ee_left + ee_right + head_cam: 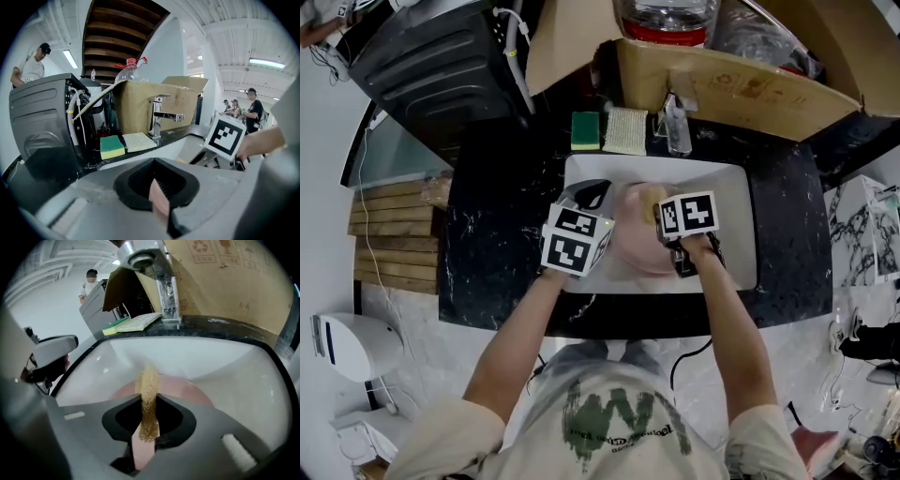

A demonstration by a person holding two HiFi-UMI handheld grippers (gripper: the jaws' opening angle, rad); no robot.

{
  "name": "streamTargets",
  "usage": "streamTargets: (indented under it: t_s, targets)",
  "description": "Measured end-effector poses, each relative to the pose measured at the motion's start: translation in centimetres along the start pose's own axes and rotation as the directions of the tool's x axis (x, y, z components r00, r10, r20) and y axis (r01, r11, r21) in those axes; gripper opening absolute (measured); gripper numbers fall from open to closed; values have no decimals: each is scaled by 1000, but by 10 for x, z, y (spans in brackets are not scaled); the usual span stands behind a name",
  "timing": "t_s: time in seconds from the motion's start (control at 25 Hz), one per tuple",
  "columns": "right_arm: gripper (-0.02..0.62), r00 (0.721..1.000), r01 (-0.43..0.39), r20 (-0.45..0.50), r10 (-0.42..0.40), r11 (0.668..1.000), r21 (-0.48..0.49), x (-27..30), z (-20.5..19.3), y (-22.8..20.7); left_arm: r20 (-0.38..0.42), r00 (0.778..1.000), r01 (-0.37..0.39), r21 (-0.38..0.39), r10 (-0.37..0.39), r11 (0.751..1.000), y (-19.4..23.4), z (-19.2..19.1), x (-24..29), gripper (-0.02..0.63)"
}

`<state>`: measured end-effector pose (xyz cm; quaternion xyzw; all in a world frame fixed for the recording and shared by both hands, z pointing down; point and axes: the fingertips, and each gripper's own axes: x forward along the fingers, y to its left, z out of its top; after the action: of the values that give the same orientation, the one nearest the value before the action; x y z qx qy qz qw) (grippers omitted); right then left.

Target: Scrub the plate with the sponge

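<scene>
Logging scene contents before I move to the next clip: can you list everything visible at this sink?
plate: one, pink, in the sink, edge gripped by the left gripper
sponge: one, tan, in the right gripper, over the plate
spare sponge: one, green and yellow, on the counter behind the sink
mesh cloth: one, cream, beside the spare sponge
faucet: one, chrome, behind the sink
sink: one, white, set in the counter
counter: one, black, marbled
cardboard box: one, brown, behind the faucet
bottle: one, clear with red, in the box
appliance: one, black, back left
people: several, background
left gripper: grey, shut on the plate
right gripper: grey, shut on the sponge
</scene>
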<state>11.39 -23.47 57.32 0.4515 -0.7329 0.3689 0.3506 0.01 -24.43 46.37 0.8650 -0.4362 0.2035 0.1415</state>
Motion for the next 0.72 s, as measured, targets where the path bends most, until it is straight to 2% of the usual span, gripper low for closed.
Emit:
streamTargets:
  t_s: [0.44, 0.72]
  targets:
    - [63, 989, -127, -84, 125, 992, -26, 30, -14, 60, 3, 1000, -15, -7, 16, 1000, 5, -4, -9, 2]
    - [63, 983, -113, -151, 104, 992, -51, 44, -31, 66, 3, 1000, -19, -8, 19, 1000, 7, -8, -13, 2]
